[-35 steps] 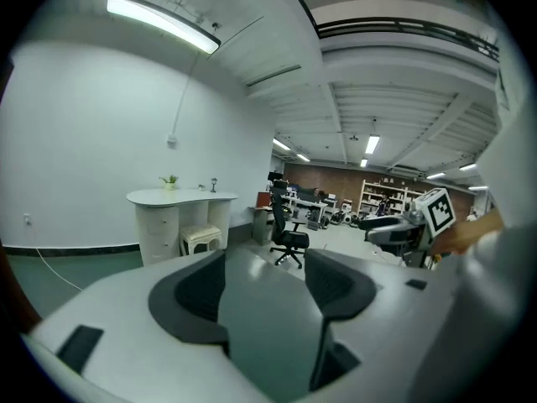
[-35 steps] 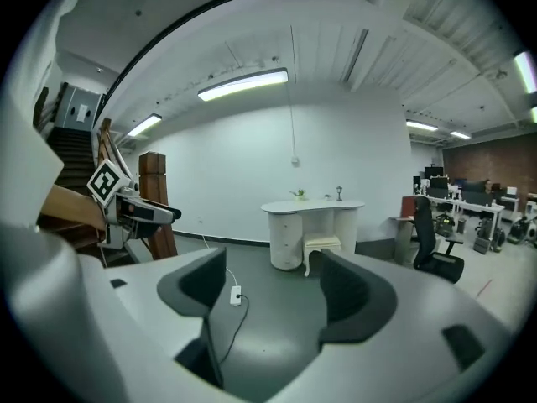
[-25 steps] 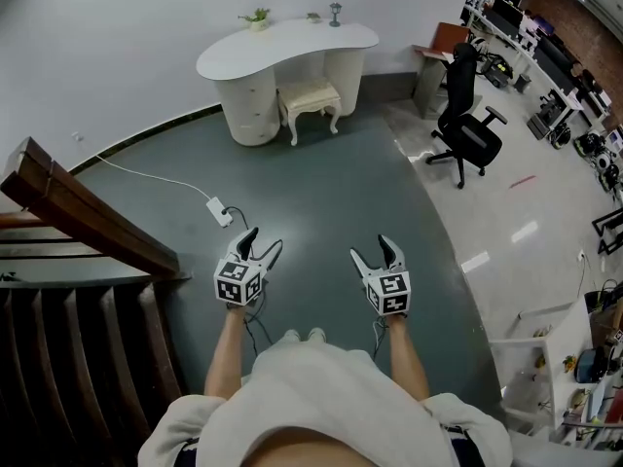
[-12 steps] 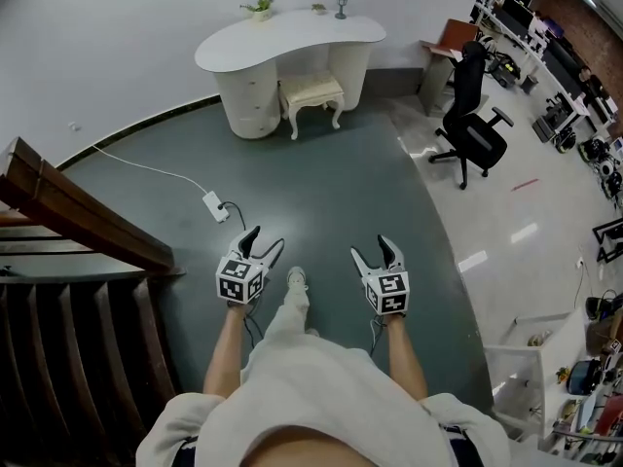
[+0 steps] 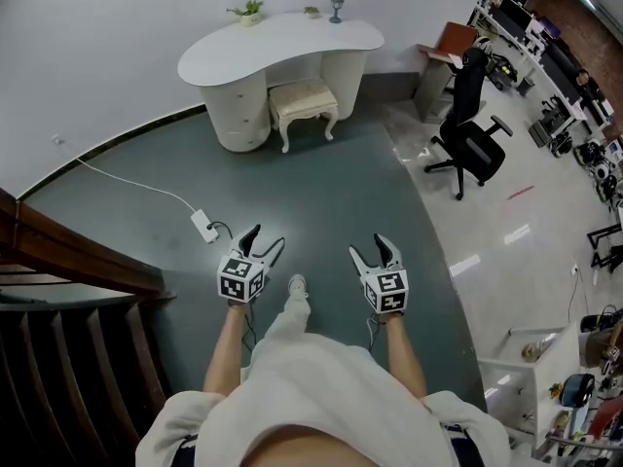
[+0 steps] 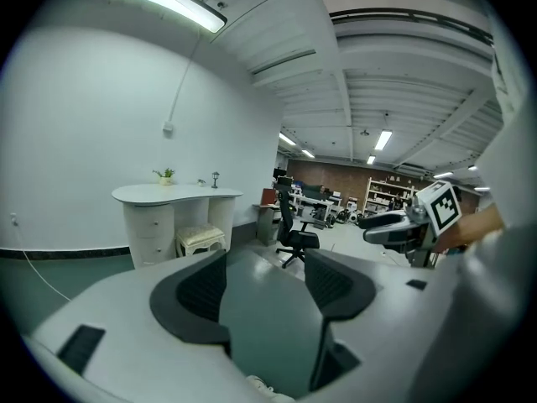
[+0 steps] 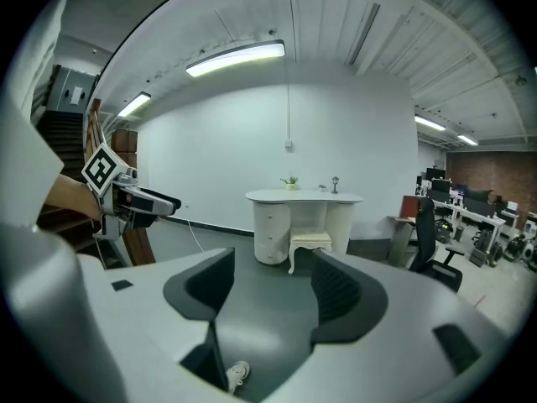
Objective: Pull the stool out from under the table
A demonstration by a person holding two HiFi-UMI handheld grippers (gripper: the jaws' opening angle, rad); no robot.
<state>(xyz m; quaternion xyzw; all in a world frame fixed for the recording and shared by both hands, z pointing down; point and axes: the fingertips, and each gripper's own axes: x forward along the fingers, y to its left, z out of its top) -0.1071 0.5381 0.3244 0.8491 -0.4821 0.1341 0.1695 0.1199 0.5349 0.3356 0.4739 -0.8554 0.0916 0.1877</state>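
We carry 2 grippers well short of the table (image 5: 282, 42). The left gripper (image 5: 263, 239) is spread and empty. The right gripper (image 5: 370, 248) is apart too, its jaws having just closed slightly on nothing. The stool (image 5: 304, 95) stands partly under the table, untouched. We judge that approach, grasp and pull all remain.

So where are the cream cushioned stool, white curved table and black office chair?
Cream cushioned stool (image 5: 304, 93): head view, seat cushion.
White curved table (image 5: 282, 45): head view, tabletop.
Black office chair (image 5: 474, 142): head view, seat.
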